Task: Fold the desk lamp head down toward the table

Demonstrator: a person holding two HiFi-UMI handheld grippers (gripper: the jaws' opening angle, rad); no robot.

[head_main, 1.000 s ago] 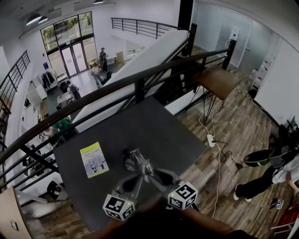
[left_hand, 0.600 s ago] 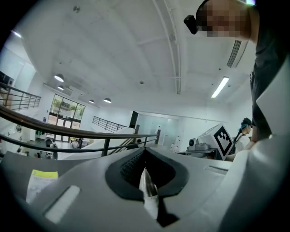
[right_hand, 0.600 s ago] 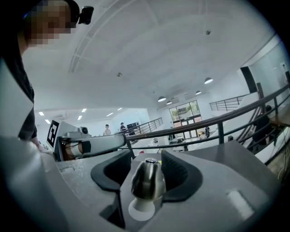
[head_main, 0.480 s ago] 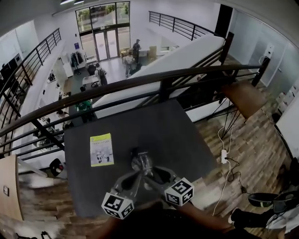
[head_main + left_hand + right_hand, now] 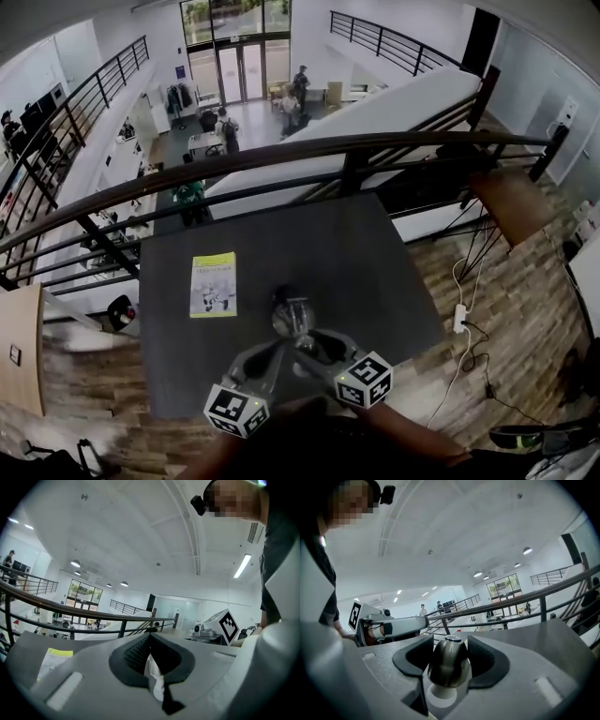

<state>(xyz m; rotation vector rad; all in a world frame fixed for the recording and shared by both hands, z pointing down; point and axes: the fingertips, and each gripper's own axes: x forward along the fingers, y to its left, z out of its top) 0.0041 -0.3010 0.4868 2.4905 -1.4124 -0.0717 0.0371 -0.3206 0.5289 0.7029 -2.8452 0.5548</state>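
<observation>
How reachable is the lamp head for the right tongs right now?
Likely yes: the lamp head sits between the right tongs, whose jaws are opening, with nothing else in the gap. The left tongs clamp the white lamp stem, clear of it.

one desk lamp (image 5: pixel 291 315), one booklet (image 5: pixel 214 284), one table (image 5: pixel 361 248)

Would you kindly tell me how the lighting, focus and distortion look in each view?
Head view: fisheye bows the railing into an arc; even light, dark table, soft edges. Left gripper view: black vignette corners, near jaws blurred around the white lamp stem. Right gripper view: soft sheen on the lamp head between the opening jaws; background sharp.
</observation>
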